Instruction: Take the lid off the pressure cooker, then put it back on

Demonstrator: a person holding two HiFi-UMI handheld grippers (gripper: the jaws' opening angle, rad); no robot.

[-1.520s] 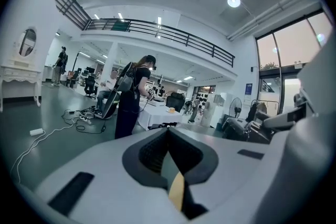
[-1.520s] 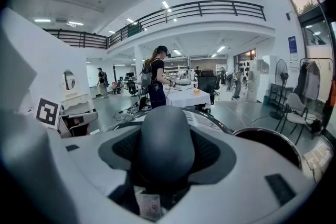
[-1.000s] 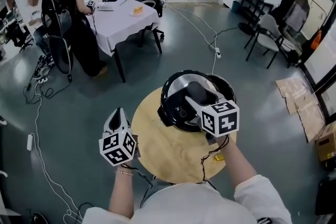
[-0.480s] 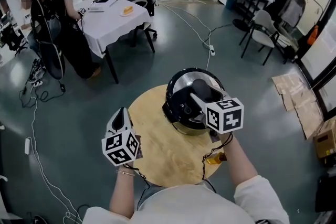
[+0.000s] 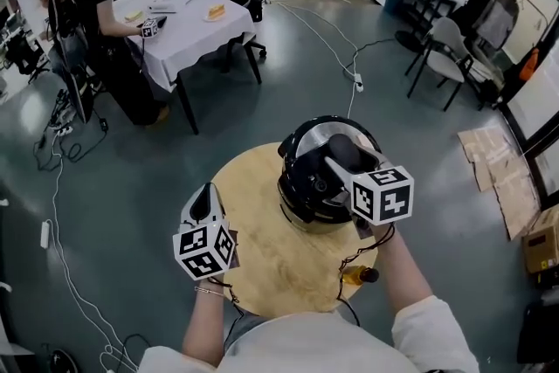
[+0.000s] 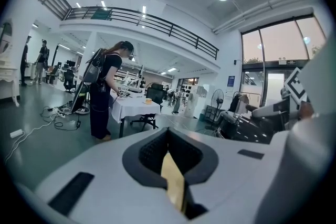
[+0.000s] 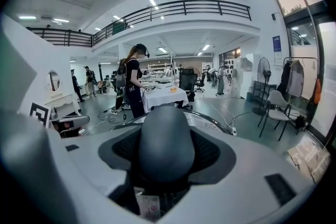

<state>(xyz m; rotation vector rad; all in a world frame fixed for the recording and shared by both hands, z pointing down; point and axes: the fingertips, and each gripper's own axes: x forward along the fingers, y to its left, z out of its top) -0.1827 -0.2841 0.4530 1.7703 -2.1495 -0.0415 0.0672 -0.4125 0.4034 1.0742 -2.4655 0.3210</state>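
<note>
My right gripper [image 5: 332, 162] is clamping the handle [image 7: 160, 139] of the lid [image 5: 316, 138] on the pressure cooker [image 5: 301, 207] at the round table's [image 5: 262, 253] far edge. My left gripper [image 6: 169, 162] is pressing its jaws together, empty, hovering by the table's left rim.

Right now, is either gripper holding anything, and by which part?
The right gripper grips the pressure cooker lid by its black handle, one jaw on each side. The left gripper holds nothing.

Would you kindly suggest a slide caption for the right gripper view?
Right claw clamped on the dark, rounded pressure-cooker lid handle.
</note>
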